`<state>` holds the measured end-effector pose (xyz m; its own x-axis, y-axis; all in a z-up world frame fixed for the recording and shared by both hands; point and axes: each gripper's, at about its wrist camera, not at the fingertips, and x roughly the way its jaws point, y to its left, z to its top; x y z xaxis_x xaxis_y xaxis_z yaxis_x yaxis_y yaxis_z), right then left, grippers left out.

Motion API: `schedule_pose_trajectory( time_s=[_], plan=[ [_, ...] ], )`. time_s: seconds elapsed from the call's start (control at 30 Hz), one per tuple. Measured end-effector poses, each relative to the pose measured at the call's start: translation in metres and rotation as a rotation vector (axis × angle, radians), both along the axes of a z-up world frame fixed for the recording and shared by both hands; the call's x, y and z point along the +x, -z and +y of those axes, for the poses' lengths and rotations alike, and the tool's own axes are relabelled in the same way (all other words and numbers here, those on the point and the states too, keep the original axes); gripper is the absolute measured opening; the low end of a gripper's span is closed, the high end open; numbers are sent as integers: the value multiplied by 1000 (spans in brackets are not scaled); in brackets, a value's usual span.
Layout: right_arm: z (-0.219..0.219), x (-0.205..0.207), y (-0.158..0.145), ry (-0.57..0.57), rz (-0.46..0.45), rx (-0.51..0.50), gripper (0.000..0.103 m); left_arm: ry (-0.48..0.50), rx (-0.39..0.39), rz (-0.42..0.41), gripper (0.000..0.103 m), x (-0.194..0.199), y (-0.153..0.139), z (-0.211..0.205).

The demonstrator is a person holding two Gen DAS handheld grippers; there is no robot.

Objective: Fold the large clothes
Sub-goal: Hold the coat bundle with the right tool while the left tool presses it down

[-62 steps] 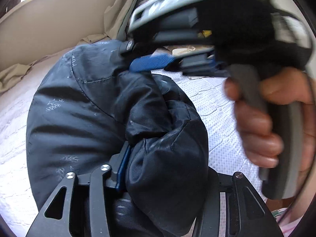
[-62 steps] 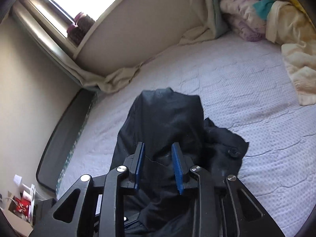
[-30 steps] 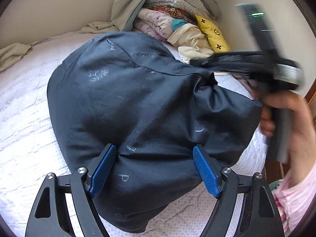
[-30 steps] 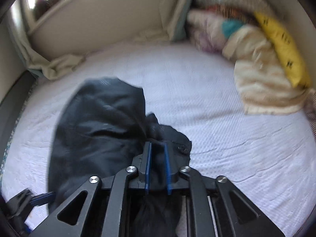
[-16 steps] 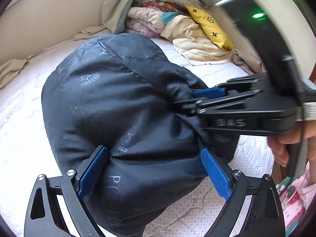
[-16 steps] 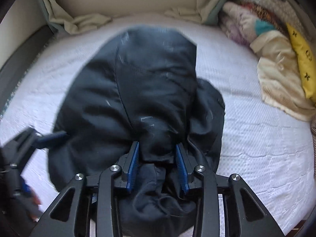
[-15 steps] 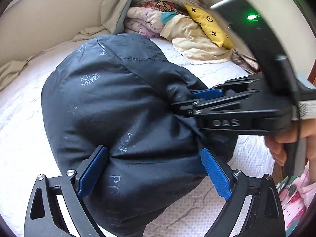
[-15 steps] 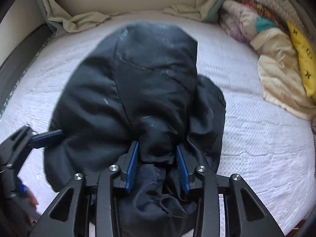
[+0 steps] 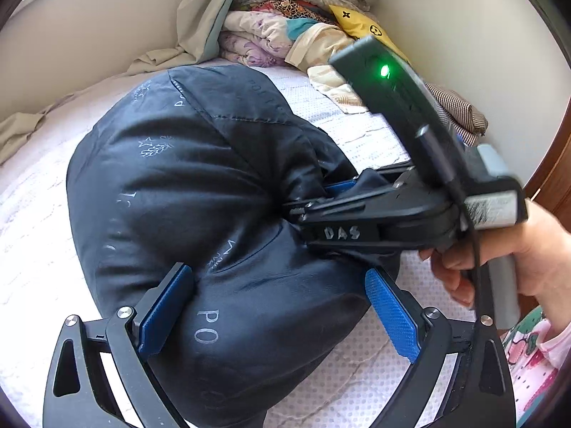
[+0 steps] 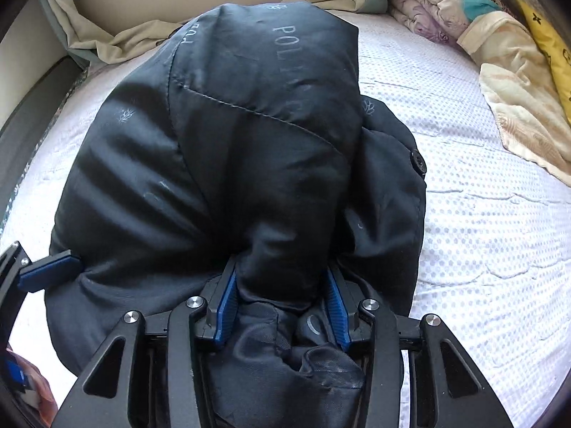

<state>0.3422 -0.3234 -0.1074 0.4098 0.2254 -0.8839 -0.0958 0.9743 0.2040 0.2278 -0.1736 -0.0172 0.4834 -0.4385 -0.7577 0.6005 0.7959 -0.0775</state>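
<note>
A dark navy padded jacket [image 9: 185, 192] with pale printed lettering lies bunched in a thick bundle on the white mattress [image 9: 32, 221]; it also fills the right wrist view [image 10: 228, 135]. My left gripper [image 9: 282, 306] is open wide, its blue pads [image 9: 167, 303] straddling the bundle's near end. My right gripper [image 10: 282, 306] is shut on a thick fold of the jacket, fabric squeezed between its blue pads [image 10: 226, 303]. It shows from the side in the left wrist view [image 9: 321, 199], biting the bundle's right side.
Folded quilts and a yellow pillow [image 9: 360, 28] are piled at the far right corner; a cream blanket [image 10: 517, 107] lies beside them. Beige sheets [image 10: 107, 46] bunch along the padded headboard [image 9: 89, 35]. A striped cloth [image 9: 460, 114] lies by the wall.
My left gripper let go of the jacket and opened wide around the bundle. My right gripper swung round to the bundle's right side and keeps gripping a fold; both moved closer to it.
</note>
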Motion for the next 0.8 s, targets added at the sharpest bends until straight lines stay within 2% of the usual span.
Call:
schedule_pose_trajectory(
  time_s=[0.1,0.17,0.2,0.27,0.33,0.4,0.43,0.5,0.57,0.63,0.73,0.8],
  plan=[
    [-6,-4,-11,25,-17,42,48,3,25,-17,102,-3,1,-1],
    [-7,-12,-27,36,-42,32,64,0,35,-23,102,-3,1,0],
    [-4,-16,-36,29,-68,-16,70,1,36,-23,103,-3,2,0],
    [3,-24,-49,3,-127,-124,92,1,42,-24,103,-4,3,0],
    [11,-31,-55,-1,-175,-259,102,2,45,-24,103,-5,2,0],
    [10,-29,-54,-10,-178,-308,103,5,44,-19,103,-5,1,-1],
    [6,-25,-50,2,-144,-272,103,6,41,-15,103,-4,0,0],
    [-8,-12,-40,44,-50,-122,103,1,16,1,102,-2,-4,4],
    [-32,0,-19,87,58,88,103,-12,-33,22,102,2,-13,10],
    [-47,6,0,103,129,231,102,-43,-107,67,102,10,-26,26],
    [-64,13,21,113,187,371,103,-123,-162,110,102,29,-40,58],
    [-68,13,25,105,189,403,103,-163,-208,178,102,47,-40,83]
  ],
)
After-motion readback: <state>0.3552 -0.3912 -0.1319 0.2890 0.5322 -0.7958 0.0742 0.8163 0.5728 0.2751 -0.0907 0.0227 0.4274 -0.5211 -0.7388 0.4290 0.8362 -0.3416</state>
